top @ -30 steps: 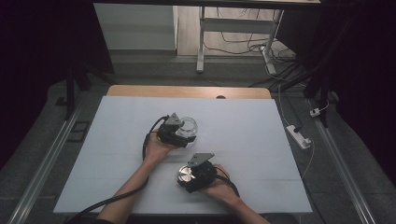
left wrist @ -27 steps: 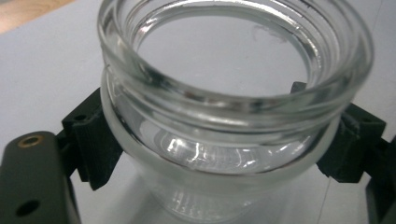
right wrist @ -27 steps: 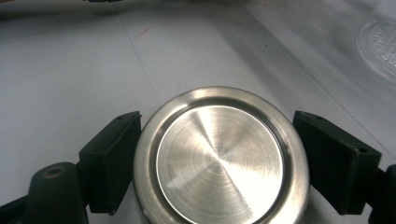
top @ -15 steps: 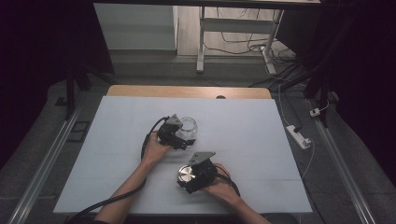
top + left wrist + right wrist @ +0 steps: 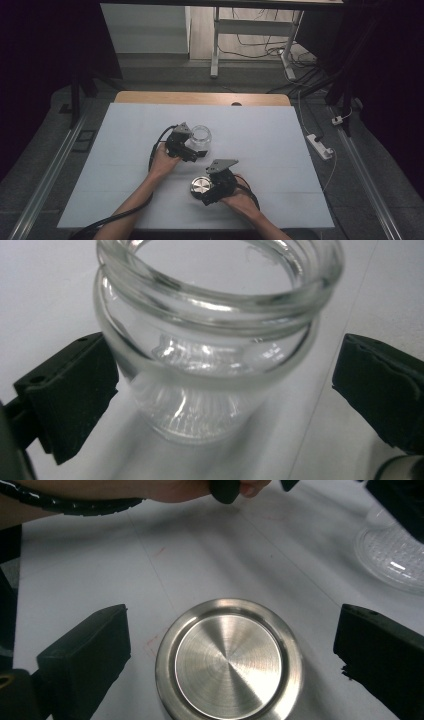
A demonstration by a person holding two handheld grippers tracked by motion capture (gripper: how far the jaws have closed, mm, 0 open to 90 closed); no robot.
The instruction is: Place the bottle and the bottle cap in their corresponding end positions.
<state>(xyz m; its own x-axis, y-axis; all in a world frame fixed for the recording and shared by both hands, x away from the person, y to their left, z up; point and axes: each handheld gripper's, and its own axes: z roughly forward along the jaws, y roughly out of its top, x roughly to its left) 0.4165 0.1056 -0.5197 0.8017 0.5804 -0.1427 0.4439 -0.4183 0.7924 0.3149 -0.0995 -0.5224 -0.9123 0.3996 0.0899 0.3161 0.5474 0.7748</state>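
White table [image 5: 280, 150] bears glass jar [image 5: 200, 137], steel lid [image 5: 200, 187].

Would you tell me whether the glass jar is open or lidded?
Open: the glass jar shows a bare threaded rim, no lid.

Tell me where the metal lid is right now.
In the high view the metal lid lies flat on the white table, near its front edge, just left of the right gripper; in the right gripper view it sits between the open jaws, untouched.

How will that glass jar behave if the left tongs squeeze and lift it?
The glass jar looks rigid and smooth, so it may slip between the pads. Being glass, it is probably fragile. Its wide base suggests it will not tip easily.
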